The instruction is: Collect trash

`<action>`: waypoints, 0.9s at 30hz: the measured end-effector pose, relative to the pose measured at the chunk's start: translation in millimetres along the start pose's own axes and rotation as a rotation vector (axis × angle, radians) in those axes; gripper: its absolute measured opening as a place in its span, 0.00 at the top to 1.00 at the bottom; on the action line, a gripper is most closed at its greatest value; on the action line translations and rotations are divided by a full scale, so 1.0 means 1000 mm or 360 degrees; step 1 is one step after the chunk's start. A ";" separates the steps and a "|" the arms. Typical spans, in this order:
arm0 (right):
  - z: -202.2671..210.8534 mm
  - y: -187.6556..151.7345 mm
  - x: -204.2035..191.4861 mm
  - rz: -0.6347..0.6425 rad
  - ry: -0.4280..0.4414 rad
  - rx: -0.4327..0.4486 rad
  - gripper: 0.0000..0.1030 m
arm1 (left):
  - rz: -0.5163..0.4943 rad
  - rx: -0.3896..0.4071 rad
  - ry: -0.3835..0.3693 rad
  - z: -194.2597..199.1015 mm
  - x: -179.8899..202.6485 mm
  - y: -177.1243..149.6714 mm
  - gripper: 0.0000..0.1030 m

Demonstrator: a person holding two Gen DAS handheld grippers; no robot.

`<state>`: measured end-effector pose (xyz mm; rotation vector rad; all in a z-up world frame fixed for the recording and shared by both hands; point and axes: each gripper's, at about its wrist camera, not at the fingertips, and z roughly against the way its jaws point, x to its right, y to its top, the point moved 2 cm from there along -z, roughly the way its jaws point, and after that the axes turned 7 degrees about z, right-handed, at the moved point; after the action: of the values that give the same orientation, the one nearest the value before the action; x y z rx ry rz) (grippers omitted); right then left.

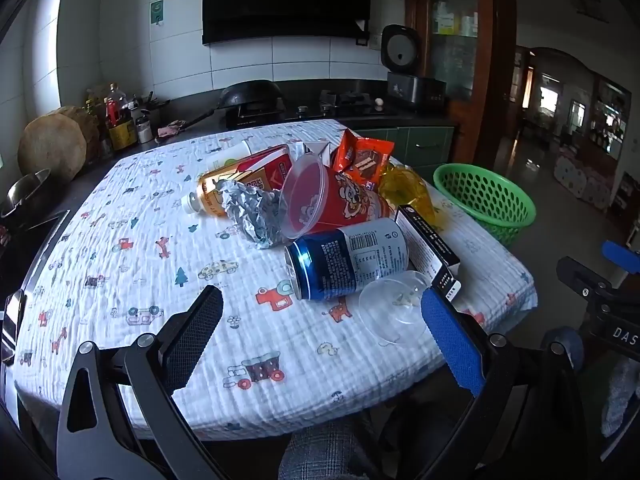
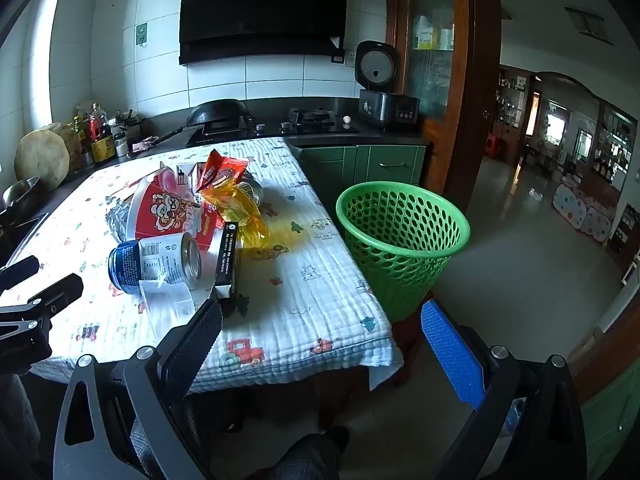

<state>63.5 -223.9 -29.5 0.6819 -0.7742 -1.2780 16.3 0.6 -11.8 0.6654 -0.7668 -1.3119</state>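
Both units stand back from the table edge, apparently staged for a first pick. Left gripper [image 1: 320,332]: jaws wide apart, nothing between them. Right gripper [image 2: 320,336]: likewise. Trash lies heaped mid-table: clear lid [image 1: 394,308] nearest, blue can [image 1: 348,258] on its side, barcode legible, other print unreadable. Beyond, red cup [image 1: 332,200]. Green basket [image 2: 402,236] waits beside the table.

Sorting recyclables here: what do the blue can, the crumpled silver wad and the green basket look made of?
Blue can: likely metal, glossy, with a shiny rim. Crumpled silver wad: probably foil, holding sharp creases. Green basket: moulded plastic, perforated, slightly shiny.
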 end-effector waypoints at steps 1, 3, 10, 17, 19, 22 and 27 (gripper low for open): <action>0.000 0.000 0.000 0.0013 -0.0006 0.0007 0.06 | -0.0001 0.0001 0.0002 0.000 0.000 0.000 0.05; 0.000 0.000 0.000 0.0014 -0.0008 0.0003 0.06 | -0.0003 0.0001 0.0010 -0.001 -0.001 0.000 0.05; -0.002 -0.001 0.001 0.0007 0.0001 -0.0001 0.06 | -0.0012 -0.0004 0.0001 -0.002 0.001 -0.001 0.05; 0.000 0.000 -0.002 0.0009 0.0001 0.0000 0.06 | -0.0010 -0.0005 0.0008 -0.005 0.000 -0.002 0.05; 0.000 0.000 -0.002 0.0007 0.0000 0.0001 0.06 | -0.0010 -0.0004 0.0012 -0.006 -0.001 -0.002 0.05; 0.002 0.001 -0.002 0.0010 -0.0001 0.0000 0.06 | -0.0005 -0.0001 0.0008 -0.002 -0.002 -0.003 0.05; 0.000 0.000 -0.001 0.0010 -0.0004 0.0000 0.06 | -0.0005 -0.0001 0.0010 -0.002 -0.002 -0.004 0.05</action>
<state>63.9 -223.2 -29.6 0.6775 -0.7776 -1.2734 15.3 1.8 -16.4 0.6698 -0.7608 -1.3122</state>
